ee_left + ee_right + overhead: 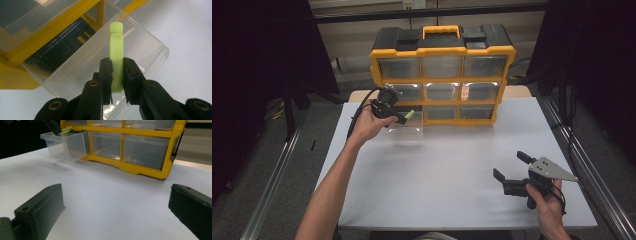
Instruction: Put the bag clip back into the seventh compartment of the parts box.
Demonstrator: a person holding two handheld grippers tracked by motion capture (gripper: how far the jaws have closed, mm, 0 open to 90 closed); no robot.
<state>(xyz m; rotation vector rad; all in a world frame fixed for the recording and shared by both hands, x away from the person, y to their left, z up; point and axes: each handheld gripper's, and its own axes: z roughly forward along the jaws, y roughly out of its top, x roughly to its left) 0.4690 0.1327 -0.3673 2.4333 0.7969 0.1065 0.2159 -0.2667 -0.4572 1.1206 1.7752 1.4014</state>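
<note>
Currently, the pale green clip (116, 57) is pinched between the pads of my left claw (116, 75), its free end reaching over the open clear drawer (140, 47). That drawer is pulled out from the bottom-left slot of the yellow organizer cabinet (442, 79), which stands at the far edge of the white table (447, 170). My right claw (512, 169) rests low near the table's near right corner, well apart from the cabinet, jaws spread wide with nothing between them.
</note>
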